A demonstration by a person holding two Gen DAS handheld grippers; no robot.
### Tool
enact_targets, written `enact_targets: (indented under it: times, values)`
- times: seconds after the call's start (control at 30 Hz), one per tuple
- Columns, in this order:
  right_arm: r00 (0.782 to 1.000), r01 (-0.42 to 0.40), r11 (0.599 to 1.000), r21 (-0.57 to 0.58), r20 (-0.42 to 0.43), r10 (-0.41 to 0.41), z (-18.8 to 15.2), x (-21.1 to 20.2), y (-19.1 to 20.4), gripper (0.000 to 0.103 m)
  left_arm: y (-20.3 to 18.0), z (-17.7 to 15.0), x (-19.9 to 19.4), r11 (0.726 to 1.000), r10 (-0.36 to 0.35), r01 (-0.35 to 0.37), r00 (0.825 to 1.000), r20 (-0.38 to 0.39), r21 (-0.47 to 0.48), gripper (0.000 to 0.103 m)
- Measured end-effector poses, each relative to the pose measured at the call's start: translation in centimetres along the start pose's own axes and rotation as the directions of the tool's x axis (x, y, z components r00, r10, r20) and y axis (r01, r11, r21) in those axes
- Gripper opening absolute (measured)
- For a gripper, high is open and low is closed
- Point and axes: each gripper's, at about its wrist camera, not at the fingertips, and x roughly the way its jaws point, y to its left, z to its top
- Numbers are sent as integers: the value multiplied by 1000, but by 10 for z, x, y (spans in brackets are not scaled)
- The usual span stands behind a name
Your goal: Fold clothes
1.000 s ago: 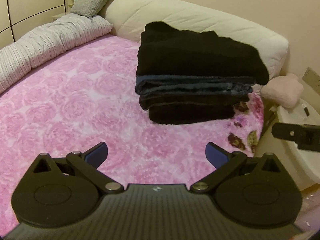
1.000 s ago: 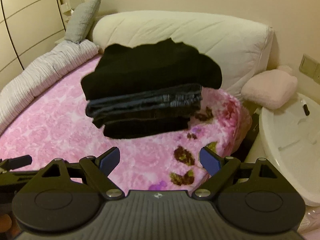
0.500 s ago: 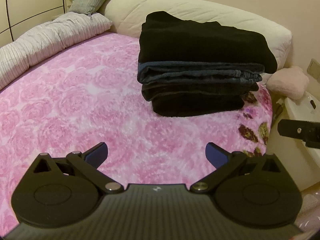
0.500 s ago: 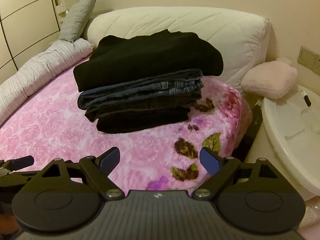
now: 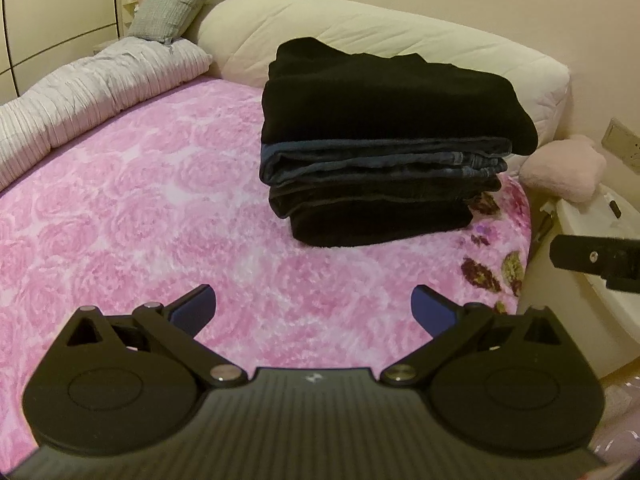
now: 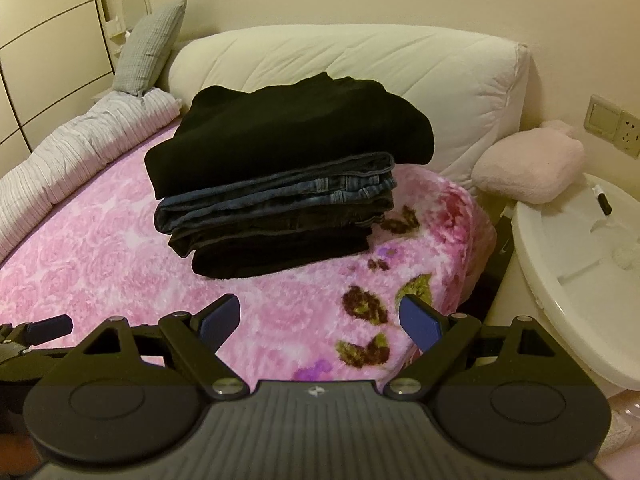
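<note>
Folded clothes stacked on a bed, seen from two hand-held grippers.

A pink rose-patterned blanket (image 5: 132,208) covers the bed; a cream bolster (image 6: 360,64) runs along its far edge and a grey ribbed quilt (image 5: 92,84) along its left. The stack of folded clothes (image 6: 276,184) rests on the blanket in front of the bolster: a black garment (image 5: 384,100) on top, jeans (image 6: 288,200) beneath it, darker pieces at the bottom. A white bedside table (image 6: 568,280) stands right of the bed, a pink cushion (image 6: 532,168) just beside it. The left gripper (image 5: 314,308) and right gripper (image 6: 320,316) hover short of the stack, fingers spread wide, holding nothing.
</note>
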Motion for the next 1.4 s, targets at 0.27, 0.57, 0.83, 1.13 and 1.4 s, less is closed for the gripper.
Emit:
enact_targets:
  times: [0.27, 0.57, 0.83, 1.13, 1.4]
  values:
    - [1000, -7, 1000, 4, -3, 7, -12, -10, 0, 89, -1, -9, -9, 1000, 16, -16, 1000, -1, 12, 103]
    - [1000, -16, 1000, 0, 23, 16, -26, -33, 0, 89, -2, -20, -31, 1000, 29, -30, 999, 17, 9, 103]
    - [997, -30, 999, -12, 65, 31, -32, -59, 1, 89, -5, -28, -55, 999, 39, -40, 998, 43, 16, 103]
    - [997, -28, 1000, -11, 68, 29, -39, -80, 2, 89, -8, -33, -77, 999, 38, -39, 998, 49, 20, 103]
    - [998, -26, 1000, -9, 56, 27, -38, -108, 5, 89, -9, -33, -107, 999, 39, -39, 999, 36, 20, 103]
